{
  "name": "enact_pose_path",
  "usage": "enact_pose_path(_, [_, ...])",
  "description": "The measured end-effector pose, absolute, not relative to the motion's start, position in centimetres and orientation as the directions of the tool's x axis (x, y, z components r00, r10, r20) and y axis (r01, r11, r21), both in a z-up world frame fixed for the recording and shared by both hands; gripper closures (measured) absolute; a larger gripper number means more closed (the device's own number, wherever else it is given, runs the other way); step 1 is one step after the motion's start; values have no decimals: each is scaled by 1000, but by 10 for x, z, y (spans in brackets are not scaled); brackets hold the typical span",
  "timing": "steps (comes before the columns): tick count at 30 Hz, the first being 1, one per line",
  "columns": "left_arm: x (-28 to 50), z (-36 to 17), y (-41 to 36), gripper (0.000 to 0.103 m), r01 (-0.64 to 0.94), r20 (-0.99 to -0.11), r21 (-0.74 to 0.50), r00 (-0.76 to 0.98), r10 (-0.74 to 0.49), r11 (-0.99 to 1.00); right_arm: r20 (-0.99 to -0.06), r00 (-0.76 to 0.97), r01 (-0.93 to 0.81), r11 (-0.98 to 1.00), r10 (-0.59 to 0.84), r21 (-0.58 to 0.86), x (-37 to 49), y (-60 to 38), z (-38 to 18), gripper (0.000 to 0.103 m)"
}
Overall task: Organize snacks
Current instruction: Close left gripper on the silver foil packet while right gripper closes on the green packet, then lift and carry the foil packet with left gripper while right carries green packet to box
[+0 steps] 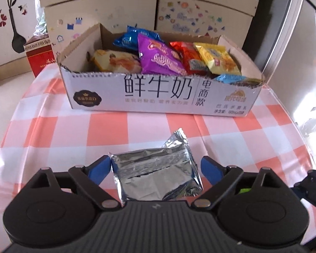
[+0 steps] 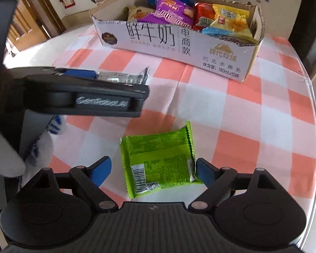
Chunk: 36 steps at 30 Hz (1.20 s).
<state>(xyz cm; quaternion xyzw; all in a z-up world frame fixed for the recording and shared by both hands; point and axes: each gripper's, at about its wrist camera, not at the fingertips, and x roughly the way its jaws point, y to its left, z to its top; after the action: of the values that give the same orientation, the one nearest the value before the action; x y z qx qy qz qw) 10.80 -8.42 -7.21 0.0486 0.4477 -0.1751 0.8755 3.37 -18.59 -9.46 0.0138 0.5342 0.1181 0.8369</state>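
Left wrist view shows the white cardboard box (image 1: 158, 92) already packed with bright snack packets, while a silver foil packet (image 1: 155, 177) and green packet (image 2: 158, 160) lie on the checked table (image 1: 231, 130) between released left claw (image 1: 155, 168) and right claw (image 2: 152, 168).

Both wrist views close, angled down at table (image 1: 107, 126); share snack box (image 1: 158, 92).

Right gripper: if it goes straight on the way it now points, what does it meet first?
Probably the green snack packet, lying flat on the checked tablecloth between the open fingers of the right gripper; depth is unclear.
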Motion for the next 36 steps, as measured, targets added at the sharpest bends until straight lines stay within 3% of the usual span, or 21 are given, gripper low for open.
enact_pose_path(12, [106, -84, -57, 19, 291, -821, -16, 542, -179, 957, -890, 427, -217, 974, 157, 68, 41, -183, -105, 5])
enact_pose_path(19, [105, -80, -32, 17, 298, -808, -83, 538, -240, 951, -883, 441, -240, 969, 158, 54, 39, -180, -108, 0])
enact_pose_path(21, [106, -79, -36, 13, 315, -803, -59, 549, -232, 947, -884, 445, -259, 966, 142, 25, 39, -175, -109, 0])
enact_pose_path(27, [111, -86, -47, 14, 312, -813, -22, 548, -199, 950, -879, 463, -270, 963, 113, -18, 39, -171, -110, 0])
enact_pose_path(32, [107, -85, -48, 21, 324, -812, -3, 552, -192, 946, -875, 470, -305, 951, 112, -43, 36, -170, -109, 6])
enact_pose_path(36, [103, -84, -48, 26, 350, -810, -1, 549, -207, 937, -867, 483, -326, 944, 126, -44, 37, -170, -104, 25])
